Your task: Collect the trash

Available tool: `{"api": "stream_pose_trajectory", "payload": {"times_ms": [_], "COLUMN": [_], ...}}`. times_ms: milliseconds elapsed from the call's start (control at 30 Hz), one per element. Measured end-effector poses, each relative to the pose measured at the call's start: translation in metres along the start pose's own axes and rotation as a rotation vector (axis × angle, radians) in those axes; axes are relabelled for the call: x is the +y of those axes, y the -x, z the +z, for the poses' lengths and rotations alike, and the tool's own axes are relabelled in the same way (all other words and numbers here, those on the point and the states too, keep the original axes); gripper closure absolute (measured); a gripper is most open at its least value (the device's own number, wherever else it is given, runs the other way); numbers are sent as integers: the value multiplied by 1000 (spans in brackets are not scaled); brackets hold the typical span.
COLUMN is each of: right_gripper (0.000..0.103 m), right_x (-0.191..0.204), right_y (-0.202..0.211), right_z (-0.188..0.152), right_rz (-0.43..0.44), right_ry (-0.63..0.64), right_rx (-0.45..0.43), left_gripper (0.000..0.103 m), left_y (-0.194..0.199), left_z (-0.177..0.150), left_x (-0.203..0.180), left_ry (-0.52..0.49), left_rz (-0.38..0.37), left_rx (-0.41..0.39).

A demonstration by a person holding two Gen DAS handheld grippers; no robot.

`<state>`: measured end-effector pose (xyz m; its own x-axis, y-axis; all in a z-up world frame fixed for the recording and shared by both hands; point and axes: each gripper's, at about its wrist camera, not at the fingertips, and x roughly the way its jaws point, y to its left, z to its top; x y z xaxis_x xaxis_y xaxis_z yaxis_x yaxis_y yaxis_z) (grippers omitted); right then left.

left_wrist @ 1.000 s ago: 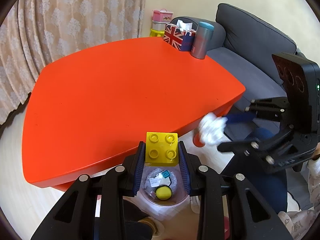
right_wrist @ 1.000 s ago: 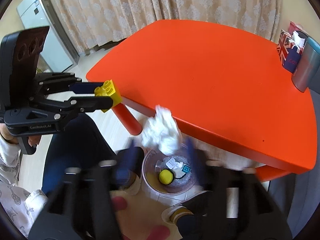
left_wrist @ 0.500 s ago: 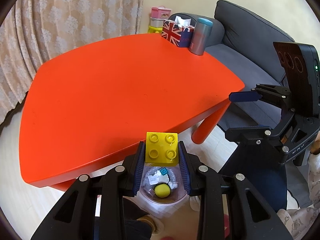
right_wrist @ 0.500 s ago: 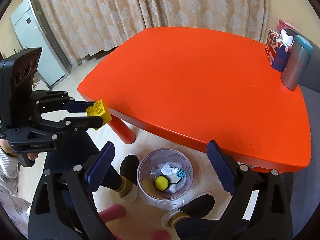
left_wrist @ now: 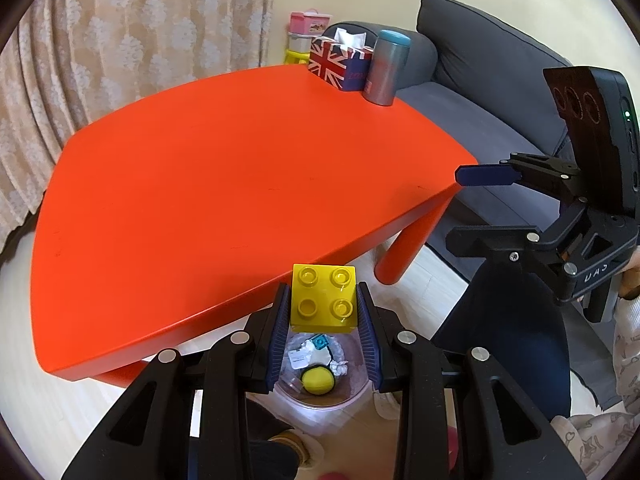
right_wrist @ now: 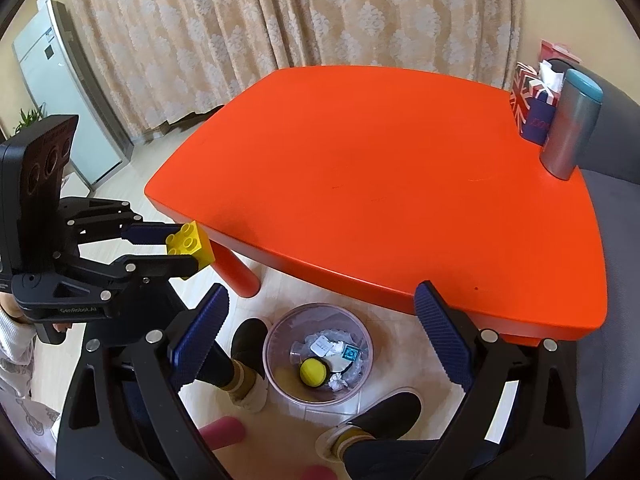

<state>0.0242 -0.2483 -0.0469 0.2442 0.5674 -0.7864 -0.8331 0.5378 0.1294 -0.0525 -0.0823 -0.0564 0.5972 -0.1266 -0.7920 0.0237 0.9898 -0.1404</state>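
Note:
My left gripper (left_wrist: 323, 312) is shut on a yellow toy brick (left_wrist: 323, 295) and holds it above a clear trash bin (left_wrist: 362, 392) on the floor. The same brick (right_wrist: 188, 242) shows in the right wrist view, left of the bin (right_wrist: 276, 376). The bin holds a yellow ball (right_wrist: 313, 372), crumpled white paper (right_wrist: 336, 381) and a small teal piece (right_wrist: 351, 353). My right gripper (right_wrist: 320, 328) is open and empty, its fingers spread wide above the bin. It also shows in the left wrist view (left_wrist: 472, 204) at the right.
An orange table (right_wrist: 400, 184) stands just beyond the bin, with a Union Jack tissue box (left_wrist: 340, 62) and a grey tumbler (left_wrist: 386, 68) at its far corner. A grey sofa (left_wrist: 500, 80) is behind. The person's feet (right_wrist: 248, 364) flank the bin. Curtains hang at the back.
A second ago my right gripper held a white paper wad over the bin. It has opened, the wad has dropped in, and the gripper has risen. The left gripper keeps the brick.

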Motion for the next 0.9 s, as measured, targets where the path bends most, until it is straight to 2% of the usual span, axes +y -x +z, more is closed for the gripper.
{"api": "stream_pose_trajectory", "payload": {"times_ms": [133,167,200,267,367,700,900], "right_gripper": [11,11,11,10,10,10,4], "right_x": [-4,-4,-4,-6,-8,-6,-6], "right_y": [2,3,3,4,4,2,5], "right_z": [1,0,0,1,1,3,7], "right_rz": [-4,-6,-6,-7,-9,-11,-7], "right_ry": [-11,-13,-16,-22,-28,-31,-40], "right_rx": [-5,-7,-8,-11,-12,-11,-39], "left_gripper": [68,54,32,13,8,8,8], "left_y": [-2,-3,-3,-1,-4,-1,6], "left_z": [2,2,2,2,2,0,4], "left_x": [-2,-3,-3,-1,1,6,11], "left_ry": [-12,-16,-16,-1,12,44,64], "left_rz": [-12,-13,-12,-6,6,32,49], "left_rx": [3,4,-5,-35,-27,-33,-54]}}
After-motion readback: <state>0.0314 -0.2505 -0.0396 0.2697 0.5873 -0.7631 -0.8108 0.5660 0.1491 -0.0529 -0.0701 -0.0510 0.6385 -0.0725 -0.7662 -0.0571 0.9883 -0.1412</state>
